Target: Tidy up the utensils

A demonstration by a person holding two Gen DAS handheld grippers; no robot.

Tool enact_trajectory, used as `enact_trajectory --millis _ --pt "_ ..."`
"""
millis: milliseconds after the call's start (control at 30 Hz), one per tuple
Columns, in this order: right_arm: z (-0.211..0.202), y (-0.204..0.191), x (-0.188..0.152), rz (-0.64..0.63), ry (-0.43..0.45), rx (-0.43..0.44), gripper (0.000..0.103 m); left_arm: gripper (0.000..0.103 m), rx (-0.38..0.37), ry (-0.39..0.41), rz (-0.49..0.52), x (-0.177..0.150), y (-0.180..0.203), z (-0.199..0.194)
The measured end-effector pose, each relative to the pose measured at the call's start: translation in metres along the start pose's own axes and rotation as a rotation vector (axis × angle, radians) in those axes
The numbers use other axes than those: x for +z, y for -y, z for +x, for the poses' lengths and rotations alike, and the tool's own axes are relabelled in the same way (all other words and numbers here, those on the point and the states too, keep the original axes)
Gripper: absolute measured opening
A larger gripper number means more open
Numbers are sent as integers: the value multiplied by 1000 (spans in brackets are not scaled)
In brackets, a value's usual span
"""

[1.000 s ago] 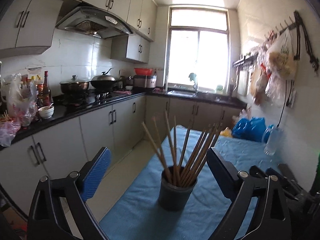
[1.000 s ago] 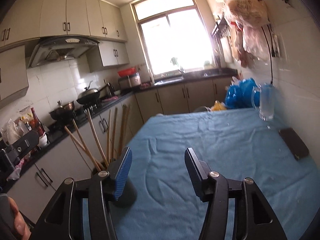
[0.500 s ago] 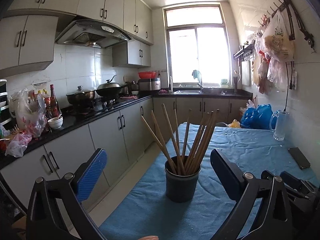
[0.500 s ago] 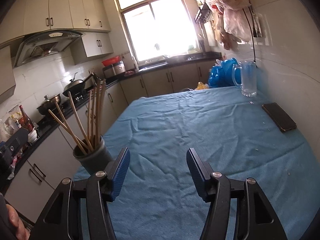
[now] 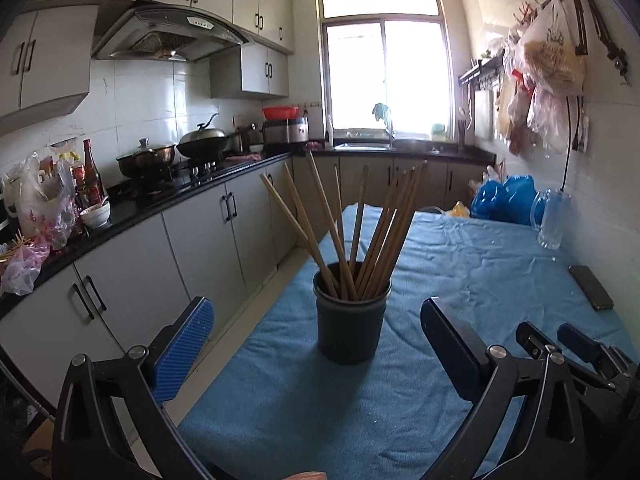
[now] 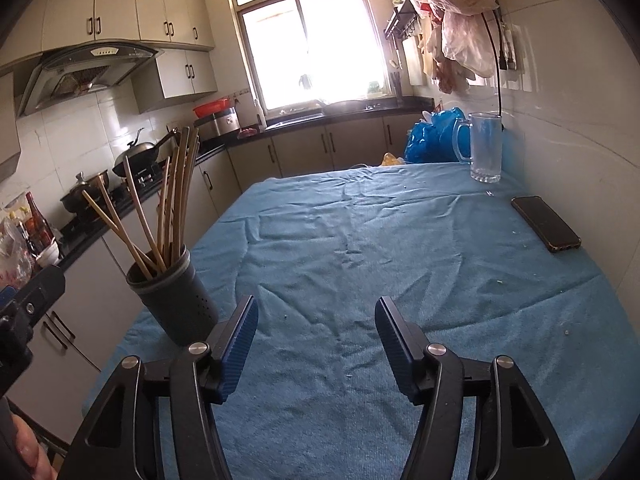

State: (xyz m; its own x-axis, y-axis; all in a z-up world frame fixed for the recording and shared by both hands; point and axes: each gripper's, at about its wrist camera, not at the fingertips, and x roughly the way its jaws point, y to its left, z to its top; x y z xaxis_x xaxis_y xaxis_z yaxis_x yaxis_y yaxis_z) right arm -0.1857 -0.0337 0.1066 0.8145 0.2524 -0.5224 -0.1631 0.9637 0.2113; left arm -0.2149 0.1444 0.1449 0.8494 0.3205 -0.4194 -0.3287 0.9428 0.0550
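1. The worktop (image 6: 400, 240) carries a wrinkled blue cloth (image 5: 460, 280); a glass mug (image 6: 484, 148) and a dark phone (image 6: 546, 224) lie by the wall.
2. The dark holder (image 5: 351, 316) stands upright near the cloth's left edge; wooden chopsticks (image 5: 360, 224) fan from it.
3. The left hand-held gripper (image 5: 316, 336) is spread wide, short of the holder; the right hand-held gripper (image 6: 316, 344) is parted, empty, beside it.

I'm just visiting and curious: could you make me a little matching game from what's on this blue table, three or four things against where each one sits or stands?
Things:
1. chopsticks
2. phone
3. glass mug
4. dark cup

Places:
A. flat on the cloth beside the wall
B. standing near the table's left edge
C. upright at the far corner, before the blue bags
D. leaning inside a container

Pairs: 1-D, 2-A, 3-C, 4-B
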Motion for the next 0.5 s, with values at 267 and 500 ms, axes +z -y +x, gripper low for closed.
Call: enact_trajectory --millis 267,500 --pt "1 -9 -6 -39 -7 -10 68 103 1 -61 -22 -5 -3 12" --pt "5 -16 -8 -61 -13 -20 69 103 -5 -85 -21 -9 -4 18"
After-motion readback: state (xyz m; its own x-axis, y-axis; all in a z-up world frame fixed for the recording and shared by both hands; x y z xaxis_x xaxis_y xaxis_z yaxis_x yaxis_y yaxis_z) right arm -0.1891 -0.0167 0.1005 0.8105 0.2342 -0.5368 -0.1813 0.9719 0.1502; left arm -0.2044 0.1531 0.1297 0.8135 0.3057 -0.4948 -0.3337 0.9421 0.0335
